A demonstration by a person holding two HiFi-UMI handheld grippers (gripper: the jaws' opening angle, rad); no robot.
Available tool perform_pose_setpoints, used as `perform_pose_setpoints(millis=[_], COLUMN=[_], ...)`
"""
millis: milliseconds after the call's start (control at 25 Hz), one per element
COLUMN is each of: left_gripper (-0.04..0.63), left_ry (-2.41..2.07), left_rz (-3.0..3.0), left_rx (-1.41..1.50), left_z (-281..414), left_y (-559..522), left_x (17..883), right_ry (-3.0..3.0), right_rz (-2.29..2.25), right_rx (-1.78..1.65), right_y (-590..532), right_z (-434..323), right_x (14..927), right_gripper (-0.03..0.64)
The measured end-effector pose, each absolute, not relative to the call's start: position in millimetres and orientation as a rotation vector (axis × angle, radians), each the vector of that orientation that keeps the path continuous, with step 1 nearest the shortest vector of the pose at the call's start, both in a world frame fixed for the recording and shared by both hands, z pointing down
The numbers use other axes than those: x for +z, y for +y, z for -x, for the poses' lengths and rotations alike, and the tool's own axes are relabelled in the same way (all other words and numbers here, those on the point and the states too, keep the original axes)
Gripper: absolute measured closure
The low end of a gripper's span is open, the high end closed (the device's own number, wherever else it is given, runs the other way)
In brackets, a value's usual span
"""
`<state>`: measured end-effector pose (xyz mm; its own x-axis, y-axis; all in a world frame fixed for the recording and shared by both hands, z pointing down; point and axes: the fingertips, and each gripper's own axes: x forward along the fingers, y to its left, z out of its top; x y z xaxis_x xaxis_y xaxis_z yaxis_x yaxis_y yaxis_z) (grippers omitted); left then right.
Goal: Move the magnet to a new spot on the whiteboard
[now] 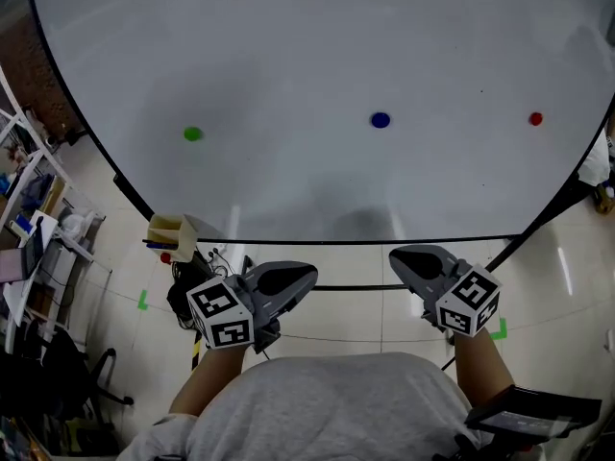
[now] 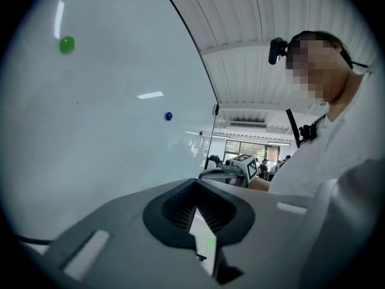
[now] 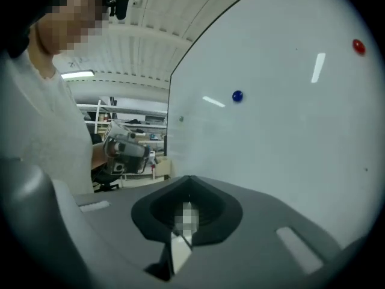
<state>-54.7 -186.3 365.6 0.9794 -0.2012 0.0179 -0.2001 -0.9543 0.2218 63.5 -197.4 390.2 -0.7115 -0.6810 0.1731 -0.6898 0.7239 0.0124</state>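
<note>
The whiteboard [image 1: 317,46] carries three round magnets: a green magnet [image 1: 193,133] at the left, a blue magnet [image 1: 381,120] in the middle and a red magnet [image 1: 535,118] at the right. Both grippers hang low by my body, below the board's bottom edge and apart from every magnet. My left gripper [image 1: 306,275] has its jaws together with nothing in them; its own view shows the green magnet [image 2: 67,44] and the blue magnet [image 2: 168,116] far off. My right gripper [image 1: 399,257] is also shut and empty, with the blue magnet [image 3: 237,96] and red magnet [image 3: 358,47] ahead.
A yellowish box [image 1: 173,230] sits by the board's lower left corner. Shelves with clutter [image 1: 38,219] and a chair [image 1: 58,373] stand at the left. Green tape marks [image 1: 142,301] lie on the tiled floor. The board's dark frame bar [image 1: 384,286] runs under its bottom edge.
</note>
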Motion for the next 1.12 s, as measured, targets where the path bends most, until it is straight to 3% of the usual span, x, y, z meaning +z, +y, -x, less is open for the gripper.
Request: perform_pose_setpoints(millis=[320,1120], left_gripper=[0.612,0.612], left_ry=[-0.386,-0.335], left_rz=[-2.724,-2.826], left_rx=[-0.022,0.046], left_z=[13,22], left_y=[-127,-86], left_x=[407,381], right_ry=[-3.027,-3.033], right_rz=[-0.925,-1.015], right_rx=[0.504,0.434], right_y=[-106,-68], right_z=[-80,-50], right_x=[403,396], right_gripper=[0.612,0.614])
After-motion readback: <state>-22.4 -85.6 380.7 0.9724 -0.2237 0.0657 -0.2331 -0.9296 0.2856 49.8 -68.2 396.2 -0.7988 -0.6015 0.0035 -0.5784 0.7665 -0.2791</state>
